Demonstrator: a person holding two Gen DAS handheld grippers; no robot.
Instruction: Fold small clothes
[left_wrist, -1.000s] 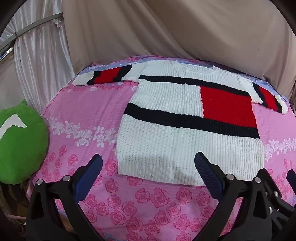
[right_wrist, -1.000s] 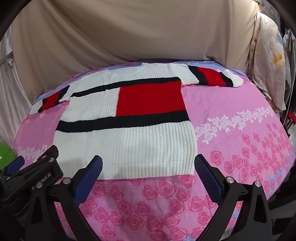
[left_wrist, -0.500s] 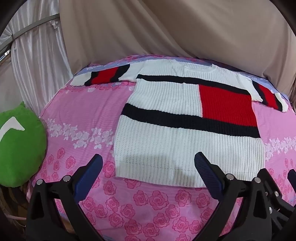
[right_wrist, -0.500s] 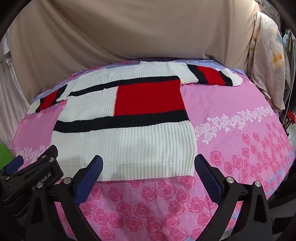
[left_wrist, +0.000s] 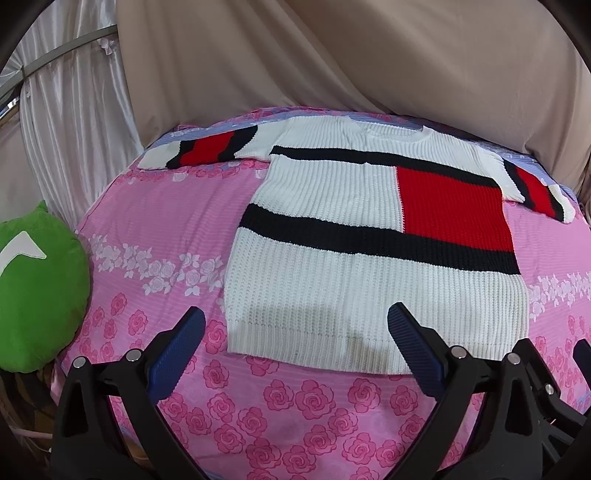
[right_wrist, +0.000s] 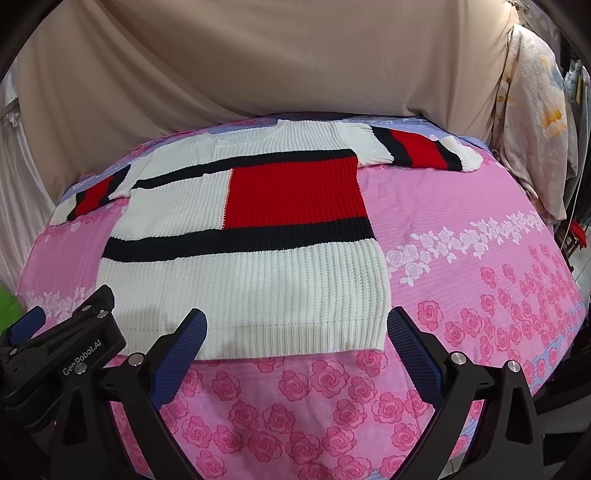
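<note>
1. The sweater (left_wrist: 369, 266) is lying flat, face up, on the pink floral bedsheet (left_wrist: 155, 229), sleeves spread, hem nearest both grippers.
2. The left gripper (left_wrist: 295, 343) and right gripper (right_wrist: 295, 343) are hovering above the hem, jaws wide apart, gripping nothing.
3. Risk: the thick ribbed knit is likely sagging under a one-layer pinch, skewing the fold.
4. Risk: fingers digging low are probably catching the bedsheet too.
5. Risk: uneven lifting is likely dragging the sleeves out of line.
</note>
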